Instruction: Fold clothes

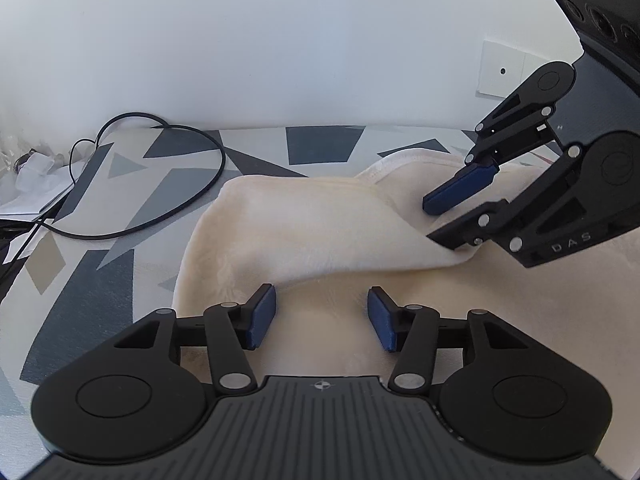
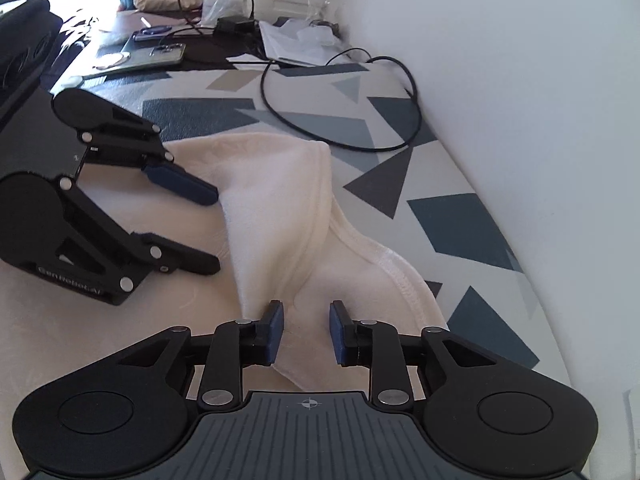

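While both grippers' jaws stand apart, the cream garment (image 1: pixel 320 220) hides the right gripper's (image 1: pixel 444 220) lower fingertip.

Both grippers, left (image 1: pixel 322 318) and right (image 2: pixel 306 332), are black linkages with silver pivot pins, blue pads (image 1: pixel 262 316), ribbed grey bodies and round side discs

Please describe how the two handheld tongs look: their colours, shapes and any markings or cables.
Both tongs, left and right, are matte black with linkage arms joined by silver pivot pins, round discs at the base and a ribbed grey plate bearing a small crosshair mark. The finger pads are dark blue. The side of the right tongs reads "DAS"; a black cable leaves its top.
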`<state>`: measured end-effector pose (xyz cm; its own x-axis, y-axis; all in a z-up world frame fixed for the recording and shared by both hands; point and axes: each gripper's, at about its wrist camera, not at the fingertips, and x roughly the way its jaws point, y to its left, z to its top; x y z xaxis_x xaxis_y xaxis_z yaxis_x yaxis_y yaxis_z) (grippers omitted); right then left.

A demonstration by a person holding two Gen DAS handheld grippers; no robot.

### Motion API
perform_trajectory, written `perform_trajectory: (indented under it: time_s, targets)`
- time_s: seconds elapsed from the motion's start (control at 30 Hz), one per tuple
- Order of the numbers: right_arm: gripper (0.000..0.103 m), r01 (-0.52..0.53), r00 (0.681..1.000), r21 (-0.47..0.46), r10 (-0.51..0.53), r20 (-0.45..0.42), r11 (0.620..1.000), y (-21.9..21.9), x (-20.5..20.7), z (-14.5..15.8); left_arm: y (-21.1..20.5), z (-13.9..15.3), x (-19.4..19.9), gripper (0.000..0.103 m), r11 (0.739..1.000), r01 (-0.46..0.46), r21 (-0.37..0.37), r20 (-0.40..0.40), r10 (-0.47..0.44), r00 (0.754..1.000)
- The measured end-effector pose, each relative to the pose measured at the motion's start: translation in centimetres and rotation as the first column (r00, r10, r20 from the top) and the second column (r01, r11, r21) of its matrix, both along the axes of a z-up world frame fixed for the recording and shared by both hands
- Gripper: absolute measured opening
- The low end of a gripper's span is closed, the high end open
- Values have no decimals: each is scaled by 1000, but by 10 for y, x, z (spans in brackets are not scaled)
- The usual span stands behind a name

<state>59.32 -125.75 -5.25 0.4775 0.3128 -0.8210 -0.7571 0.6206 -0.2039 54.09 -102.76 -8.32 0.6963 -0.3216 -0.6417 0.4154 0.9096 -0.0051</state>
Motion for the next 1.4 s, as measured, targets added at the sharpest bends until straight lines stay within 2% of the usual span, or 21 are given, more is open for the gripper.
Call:
perform_trajectory:
  time_s: [0.17, 0.23, 0.27, 0.37, 0.57, 0.77, 0.83, 0.87, 0.9, 0.97, 1.03, 1.07, 1.13, 1.17, 1.27, 1.33, 1.4]
  targets:
    - [32, -25, 1000, -36, 25, 1, 999, 3, -3, -5, 0, 0, 0, 55, 1000, 5, -2, -1, -5, 1000]
    - [26, -13, 999, -21, 12, -32, 1000, 2, 0, -4, 0, 0, 0, 55, 1000, 6, -2, -1, -6, 1000]
    - [19, 1, 1000, -7, -1, -31, 1000, 0, 2, -1, 0, 0, 0, 55, 1000, 6, -2, -1, -6, 1000]
    - [6, 53, 999, 44, -53, 2, 998, -8, 7, 12, 0, 0, 1, 55, 1000, 7, -3, -2, -7, 1000]
    - [5, 167, 980, 136, -180, 87, 976, -26, 23, 36, 1, 0, 2, 57, 1000, 7, -21, -7, -7, 1000]
    - [6, 246, 956, 77, -255, 147, 966, -14, 37, 2, 0, -1, 1, 58, 1000, 8, -13, -6, -8, 1000]
    - [15, 293, 936, 73, -301, 183, 953, -12, 39, -7, -1, -1, 1, 58, 1000, 8, -8, -4, -8, 1000]
    - [35, 347, 908, 98, -360, 215, 933, -17, 38, -3, -1, -1, 1, 59, 1000, 8, -5, -4, -8, 1000]
    - [44, 406, 874, 138, -428, 231, 903, -28, 34, 3, -1, -1, 1, 59, 1000, 7, -4, -4, -7, 1000]
    - [44, 504, 808, 214, -544, 225, 837, -52, 21, 16, -1, -1, 1, 59, 1000, 7, -5, -4, -7, 1000]
    - [47, 571, 764, 251, -618, 186, 781, -74, -1, 22, -1, 0, 1, 59, 1000, 6, -5, -4, -6, 1000]
    - [52, 604, 739, 268, -653, 166, 751, -85, -12, 25, -1, 0, 1, 60, 1000, 7, -4, -3, -7, 1000]
    - [54, 664, 686, 299, -718, 122, 685, -108, -34, 31, -1, 0, 1, 61, 1000, 9, -2, -2, -9, 1000]
    - [59, 675, 683, 297, -724, 96, 676, -110, -45, 29, -1, 0, 1, 63, 1000, 11, 0, -2, -11, 1000]
    - [62, 667, 714, 237, -697, 69, 706, -92, -57, 6, -3, 0, 1, 67, 1000, 13, 8, -1, -13, 1000]
    - [62, 699, 692, 188, -719, 64, 690, -86, -47, -13, -4, 0, 2, 71, 1000, 4, 23, 2, -4, 1000]
    - [72, 726, 665, 192, -745, 47, 660, -89, -37, -21, -3, -1, 5, 80, 999, -27, 32, -6, 27, 1000]
